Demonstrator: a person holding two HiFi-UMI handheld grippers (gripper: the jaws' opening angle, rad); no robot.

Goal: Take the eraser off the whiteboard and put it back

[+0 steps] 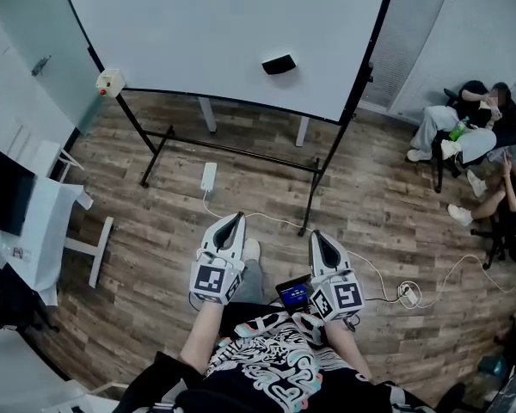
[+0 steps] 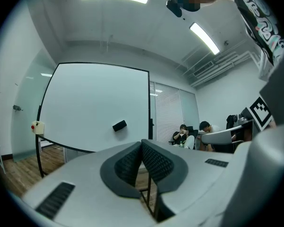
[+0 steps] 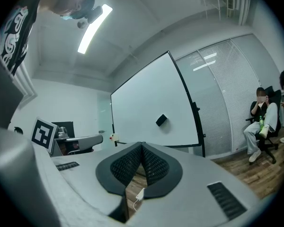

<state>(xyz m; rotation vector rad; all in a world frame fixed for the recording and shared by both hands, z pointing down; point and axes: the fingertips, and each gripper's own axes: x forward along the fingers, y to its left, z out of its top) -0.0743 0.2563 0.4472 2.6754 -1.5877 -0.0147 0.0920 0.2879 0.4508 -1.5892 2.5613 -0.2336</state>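
Note:
A black eraser point(image 1: 279, 64) sticks to the white whiteboard point(image 1: 198, 24), right of its middle. It shows as a small dark block in the left gripper view point(image 2: 119, 125) and the right gripper view point(image 3: 161, 120). Both grippers are held close to the person's body, well short of the board and pointing level toward it. My left gripper point(image 1: 236, 220) is shut with nothing between its pads point(image 2: 132, 163). My right gripper point(image 1: 316, 237) is also shut and empty, its pads point(image 3: 154, 166) meeting at the tip.
The whiteboard stands on a black frame point(image 1: 318, 166) over a wood floor. A white power strip point(image 1: 208, 177) and cable lie under it. A small white box with a red button point(image 1: 109, 82) hangs at the board's left edge. Seated people point(image 1: 477, 127) are at the right; a desk point(image 1: 34, 222) at the left.

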